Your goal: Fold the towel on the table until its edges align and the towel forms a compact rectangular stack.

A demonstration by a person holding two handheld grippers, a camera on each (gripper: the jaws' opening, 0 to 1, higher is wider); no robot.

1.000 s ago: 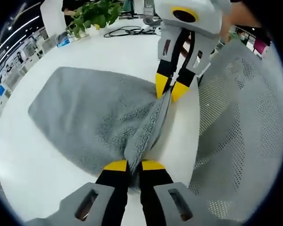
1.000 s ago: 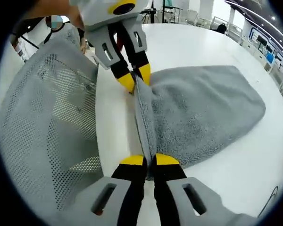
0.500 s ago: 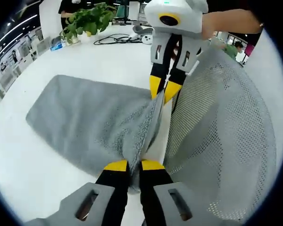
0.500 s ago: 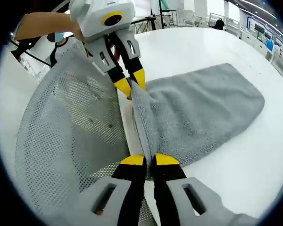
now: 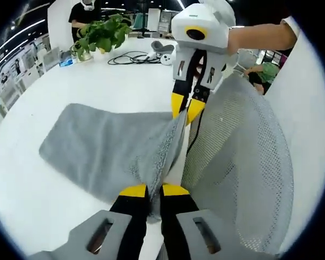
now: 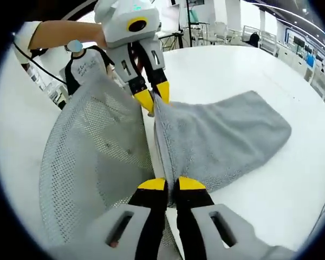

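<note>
Gripping one edge of the grey towel [image 5: 114, 151] between them, the two grippers hold it taut above the near rim of the white surface [image 5: 38, 200]. In the left gripper view, the left gripper [image 5: 148, 190] has its yellow-tipped fingers [image 5: 132, 190] clamped tight on one corner, and the right gripper [image 5: 187, 105] pinches the far corner. The right gripper view mirrors this (own fingers [image 6: 190, 183] closed on the cloth, left gripper [image 6: 154, 97] opposite). The rest of the towel lies spread on the surface, trailing away from the lifted edge. A mesh chair back [image 6: 92, 162] stands just beside the held edge. A plant [image 5: 100, 32] and cables [image 5: 132, 56] sit far back.
</note>
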